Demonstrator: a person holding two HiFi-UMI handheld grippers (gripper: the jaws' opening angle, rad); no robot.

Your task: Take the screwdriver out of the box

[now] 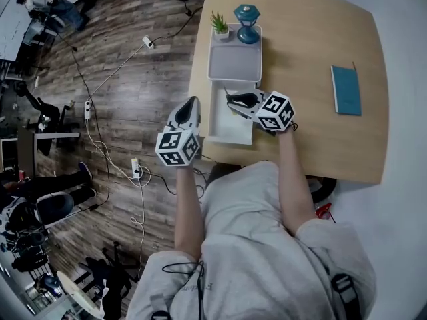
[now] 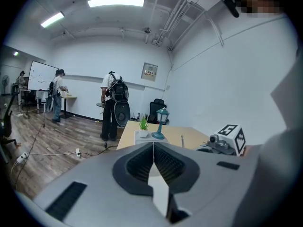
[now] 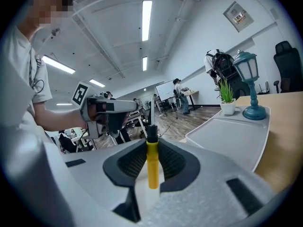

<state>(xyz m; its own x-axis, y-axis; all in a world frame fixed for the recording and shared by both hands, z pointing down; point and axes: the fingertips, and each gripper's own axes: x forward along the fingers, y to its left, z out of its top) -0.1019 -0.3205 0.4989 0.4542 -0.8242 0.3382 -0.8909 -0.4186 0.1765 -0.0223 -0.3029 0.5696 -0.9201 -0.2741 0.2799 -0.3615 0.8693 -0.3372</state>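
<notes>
My right claw (image 3: 152, 143) is clamped on the screwdriver (image 3: 152, 169) — yellow handle between the pads, shaft sticking out ahead — just above the white box (image 1: 233, 129) at the table (image 1: 313, 59) edge. My left claw (image 2: 153, 148) is closed, empty, out beside the table.

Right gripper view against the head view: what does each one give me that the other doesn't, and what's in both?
Only the right gripper view: the yellow handle of the screwdriver clamped between the jaws of the right claw, shaft pointing away. Only the head view: the white box lying open at the near edge of the table, below that claw, and the teal notebook off to the right. Both: the grey tray, potted plant, blue lamp and left claw.
</notes>
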